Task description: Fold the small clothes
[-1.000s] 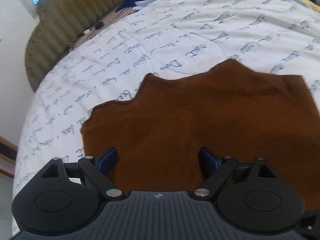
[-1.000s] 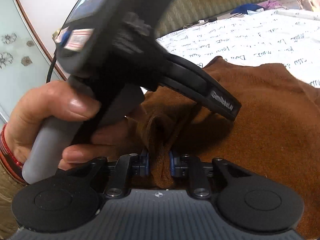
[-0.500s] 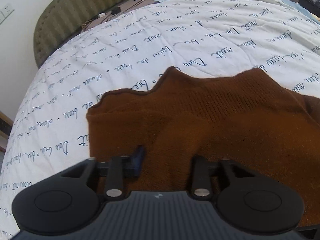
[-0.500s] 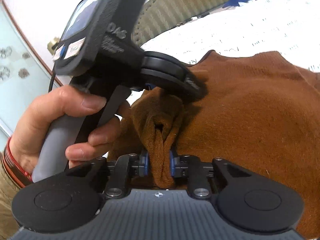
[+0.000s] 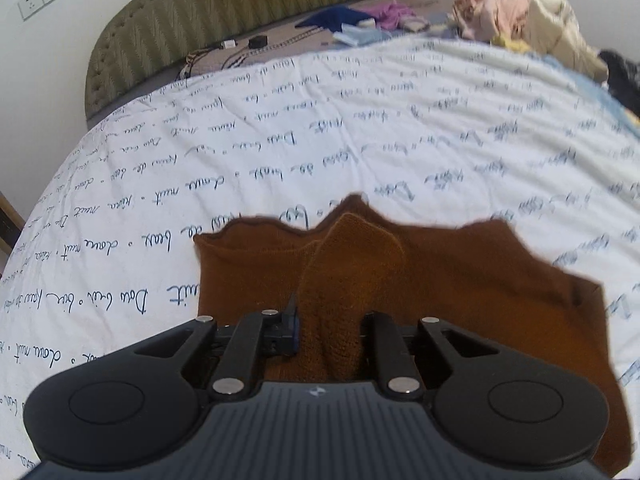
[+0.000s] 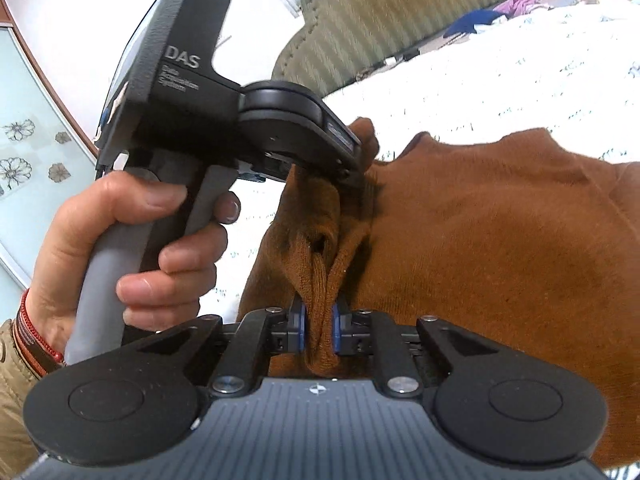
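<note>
Left tool (image 5: 328,334) has just been closing and now pinches a bunched fold of the brown knit garment (image 5: 460,280). Right tool (image 6: 319,328) clamps a gathered edge beside it. The garment lies on the bed (image 5: 360,128). Judged light, soft and stretchy; grip hems or corners, not mid-panel.

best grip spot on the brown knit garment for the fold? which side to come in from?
Grip the near edge of the brown knit garment, coming from the near side at a downward slant. That edge bunches into ridges thin enough to pinch; the far scalloped edge lies flat on the quilt. Both the left gripper and the right gripper already pinch such ridges there.
</note>
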`<state>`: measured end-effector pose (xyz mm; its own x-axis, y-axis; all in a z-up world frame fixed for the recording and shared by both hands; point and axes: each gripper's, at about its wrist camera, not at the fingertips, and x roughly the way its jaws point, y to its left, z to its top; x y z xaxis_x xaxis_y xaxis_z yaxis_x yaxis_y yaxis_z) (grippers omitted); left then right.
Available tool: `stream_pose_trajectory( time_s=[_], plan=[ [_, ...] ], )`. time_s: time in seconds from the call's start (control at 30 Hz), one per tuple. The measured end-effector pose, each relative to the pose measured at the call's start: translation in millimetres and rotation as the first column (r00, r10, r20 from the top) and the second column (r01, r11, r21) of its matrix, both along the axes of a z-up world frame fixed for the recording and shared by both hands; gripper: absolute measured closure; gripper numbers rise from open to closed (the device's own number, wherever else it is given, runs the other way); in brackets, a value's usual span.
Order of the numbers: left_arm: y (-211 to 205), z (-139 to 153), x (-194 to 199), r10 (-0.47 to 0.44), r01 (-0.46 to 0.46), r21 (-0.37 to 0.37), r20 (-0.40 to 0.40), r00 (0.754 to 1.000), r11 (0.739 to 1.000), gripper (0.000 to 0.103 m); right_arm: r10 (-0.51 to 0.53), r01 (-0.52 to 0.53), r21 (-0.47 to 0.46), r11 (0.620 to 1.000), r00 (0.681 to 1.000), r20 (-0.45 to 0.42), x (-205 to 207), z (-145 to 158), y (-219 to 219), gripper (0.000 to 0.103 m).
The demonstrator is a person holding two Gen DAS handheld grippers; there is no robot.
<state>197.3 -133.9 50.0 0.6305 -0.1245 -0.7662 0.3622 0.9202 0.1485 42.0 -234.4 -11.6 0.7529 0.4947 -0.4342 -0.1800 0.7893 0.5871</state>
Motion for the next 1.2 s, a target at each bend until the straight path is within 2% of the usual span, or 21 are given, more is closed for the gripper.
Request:
stream_pose_trajectory(
  time_s=[0.17,0.4,0.77,1.2],
  plan=[
    [-12,8,-6,-0.015,0.015,-0.035,0.007,1.0,0.999,0.089,-0.03,0.031,-0.003,1.0,0.999,0.028,-18,8,-12,0.086],
    [-48,6,-15,-0.078,0.077,-0.051,-0.005,0.997,0.996,0.089,-0.091,0.091,0.01,0.996,0.996,0.02,-44,11,-38,0.086],
    [-101,-7,-33,-0.149,0.148,-0.034,-0.025,0.989,0.988,0.089,-0.176,0.176,0.042,0.983,0.984,0.002,-78,4,-76,0.086],
    [-130,-17,-51,-0.188,0.187,-0.011,-0.04,0.981,0.982,0.089,-0.211,0.211,0.058,0.976,0.977,-0.012,-104,-1,-89,0.088]
  ],
)
